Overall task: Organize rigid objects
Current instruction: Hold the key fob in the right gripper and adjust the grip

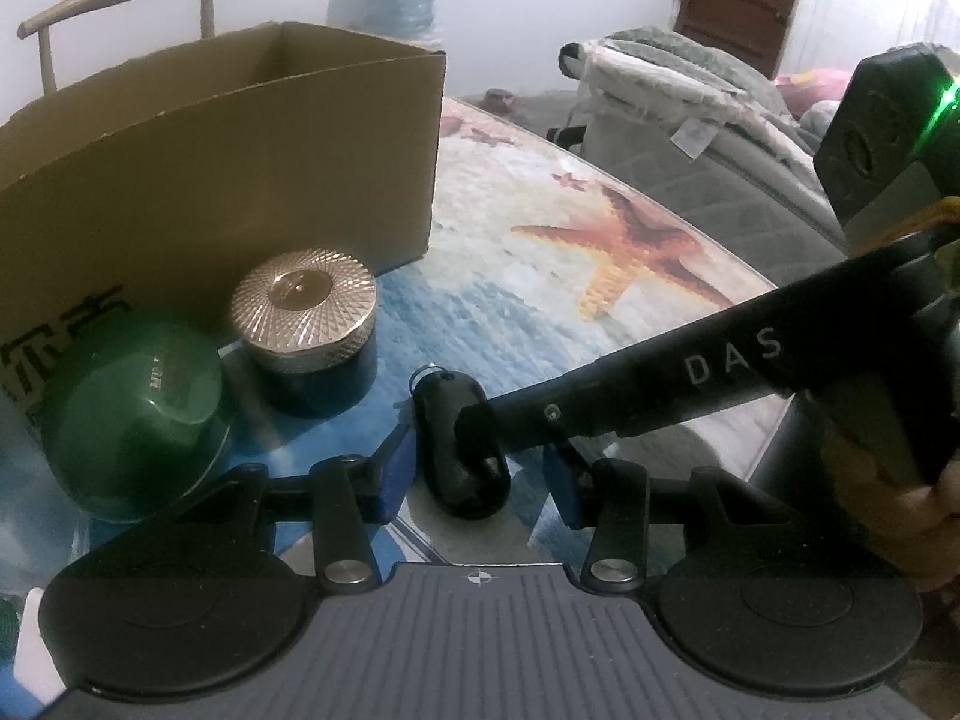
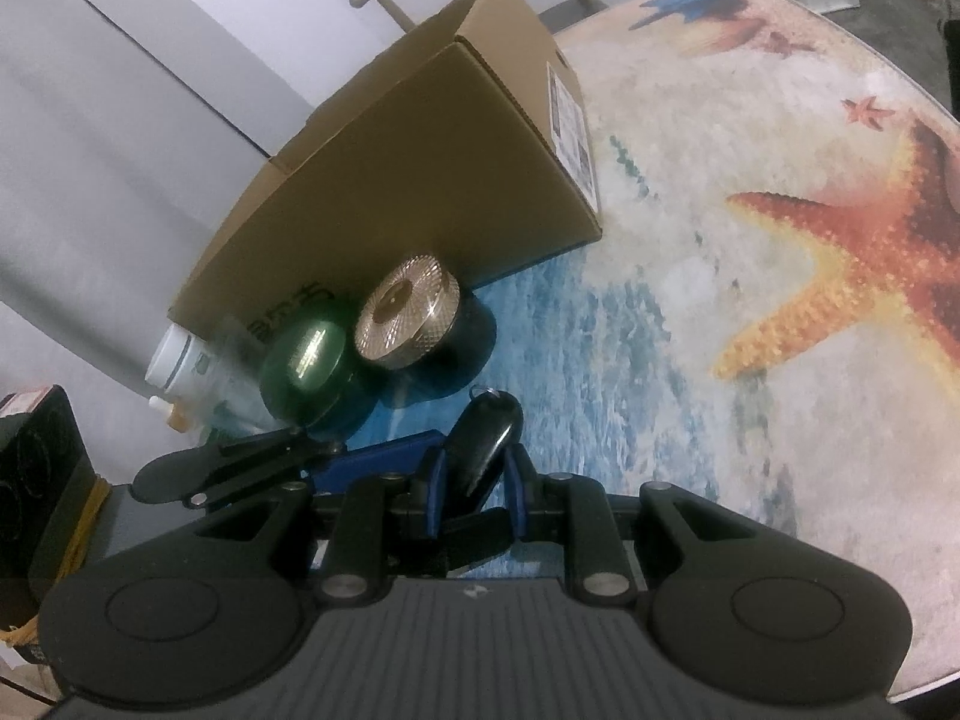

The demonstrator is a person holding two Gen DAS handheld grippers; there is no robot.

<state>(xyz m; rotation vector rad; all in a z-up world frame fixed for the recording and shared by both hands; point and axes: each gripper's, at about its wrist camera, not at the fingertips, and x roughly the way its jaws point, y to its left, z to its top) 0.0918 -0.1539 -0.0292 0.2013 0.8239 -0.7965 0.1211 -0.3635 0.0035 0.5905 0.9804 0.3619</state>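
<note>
**Black key fob pinched in the right claw, left claw standing open around it**

From the left wrist view, the left claw (image 1: 477, 474) has its blue pads apart, one on either side of a black key fob (image 1: 462, 444) lying on the surface (image 1: 600, 312) with its starfish print. Neither pad appears to press on it. The right claw's arm reaches in from the right of this view, its tip meeting the fob's middle, and a green light glows on that device up at the far right. A bit of the person's hand (image 1: 924, 516) shows at the right edge.

The right wrist view settles the grip: the right claw (image 2: 474, 474) has its blue pads drawn close together and clamped on the lower end of the fob (image 2: 486, 438), whose ring end points away from the claw. Just left of it the left claw's blue finger lies alongside.

Ahead and left of both claws stand a green jar (image 1: 135, 408) and a dark jar with a patterned gold lid (image 1: 306, 312), side by side. Behind them is an open cardboard box (image 1: 240, 168). Only the right view shows a white bottle (image 2: 180, 360) left of the green jar, and a label on the box's end.
</note>
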